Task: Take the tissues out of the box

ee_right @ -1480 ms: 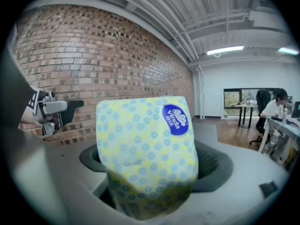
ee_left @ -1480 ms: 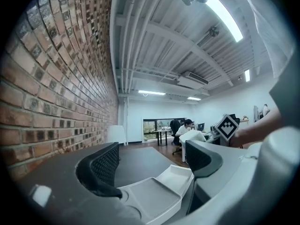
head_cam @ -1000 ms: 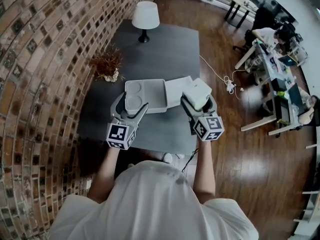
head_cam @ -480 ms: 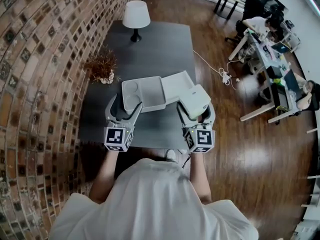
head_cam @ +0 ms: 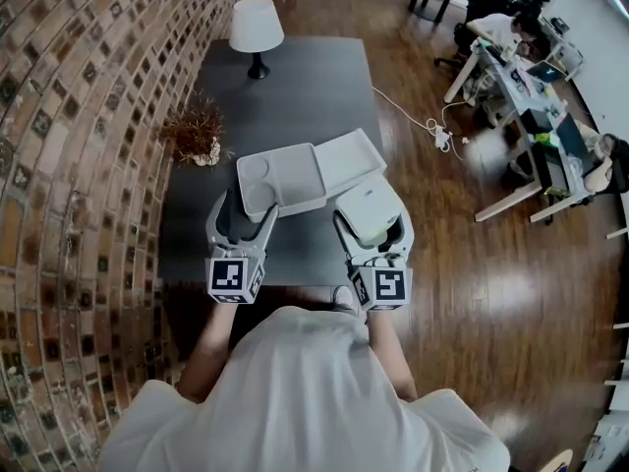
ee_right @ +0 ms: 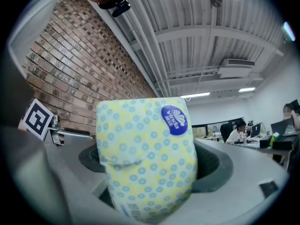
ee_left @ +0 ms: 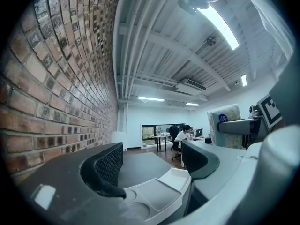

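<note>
Head view: I see both grippers low over the near edge of the dark table (head_cam: 295,87), with the box (head_cam: 290,177) at 12 o'clock of them.
Left gripper (head_cam: 243,216): jaws stand a narrow gap apart with nothing pinched. In the left gripper view the box's near corner sits just under the gap.
Right gripper (head_cam: 371,232): clamped on the tissue pack (ee_right: 145,153), one pad on each side, clear in the right gripper view.
Tissue pack: yellow wrap, blue dots, round blue sticker. It is outside the box, at 4 o'clock of it.
Box: white, open, with its lid (head_cam: 346,160) lying flat at 3 o'clock.
Far table: lamp (head_cam: 256,26) at 12 o'clock, dried plant (head_cam: 197,131) at 10 o'clock of the box.
</note>
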Available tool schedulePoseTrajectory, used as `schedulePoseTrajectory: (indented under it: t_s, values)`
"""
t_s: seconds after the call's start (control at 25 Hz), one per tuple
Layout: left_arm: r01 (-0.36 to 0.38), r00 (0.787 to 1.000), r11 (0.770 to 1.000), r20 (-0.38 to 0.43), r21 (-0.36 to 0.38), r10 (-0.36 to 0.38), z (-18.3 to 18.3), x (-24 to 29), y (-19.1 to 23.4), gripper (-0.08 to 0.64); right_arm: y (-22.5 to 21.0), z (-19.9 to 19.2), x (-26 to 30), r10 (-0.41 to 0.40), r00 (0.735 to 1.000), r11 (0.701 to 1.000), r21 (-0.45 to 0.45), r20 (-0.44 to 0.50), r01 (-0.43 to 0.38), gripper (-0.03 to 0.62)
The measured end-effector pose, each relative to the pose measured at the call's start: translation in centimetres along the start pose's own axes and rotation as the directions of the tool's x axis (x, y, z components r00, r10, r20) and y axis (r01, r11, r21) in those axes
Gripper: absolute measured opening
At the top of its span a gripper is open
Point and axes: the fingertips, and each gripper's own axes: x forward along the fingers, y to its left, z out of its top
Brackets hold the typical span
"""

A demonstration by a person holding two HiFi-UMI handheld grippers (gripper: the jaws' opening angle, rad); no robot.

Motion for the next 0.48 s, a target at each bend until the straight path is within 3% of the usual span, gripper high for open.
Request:
schedulePoseTrajectory:
  t_s: [0.48]
  values:
    - [-0.059, 0.998, 0.998, 0.017, -0.019, 0.06, 0.3, -1.0, 0.6, 0.373, -0.3, 0.4, -0.7, 0.004, 1.0, 0.998, 0.06, 0.029, -0.006, 0.514]
